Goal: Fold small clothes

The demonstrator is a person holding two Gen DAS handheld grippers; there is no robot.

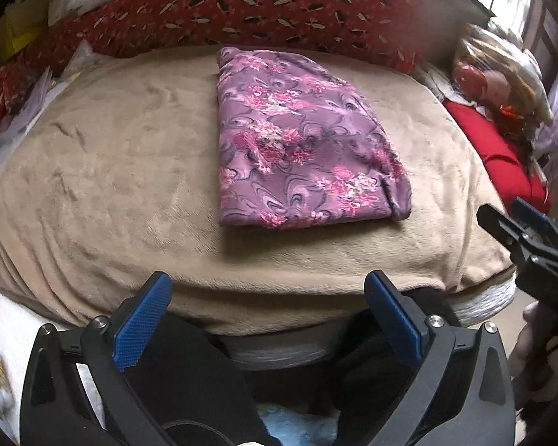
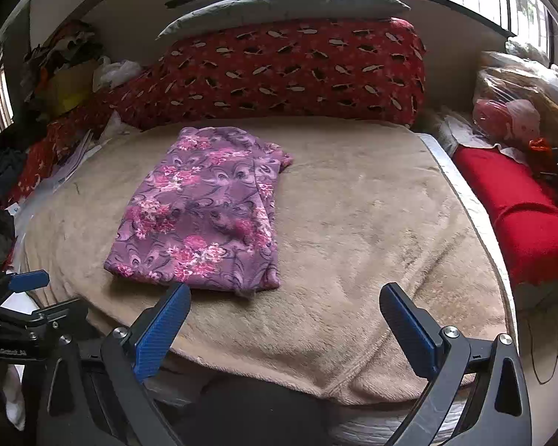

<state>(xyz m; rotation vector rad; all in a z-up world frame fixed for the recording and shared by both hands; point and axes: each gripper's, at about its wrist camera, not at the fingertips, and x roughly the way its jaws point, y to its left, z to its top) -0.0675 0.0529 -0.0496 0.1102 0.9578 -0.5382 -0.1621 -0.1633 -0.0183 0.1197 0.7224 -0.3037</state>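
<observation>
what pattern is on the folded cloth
Purple with pink flowers and dark swirls; the cloth shows best in the left wrist view.

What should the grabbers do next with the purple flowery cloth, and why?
Probably nothing more than pulling back: the purple floral garment already lies folded flat on the beige blanket, and both the left gripper and right gripper have open, empty jaws short of it.

Bed covered by beige plush blanket (image 1: 130, 171); folded purple floral fabric garment (image 1: 297, 141) lies flat on it, red fish-print bolster pillow (image 2: 297, 70) along far edge.
</observation>
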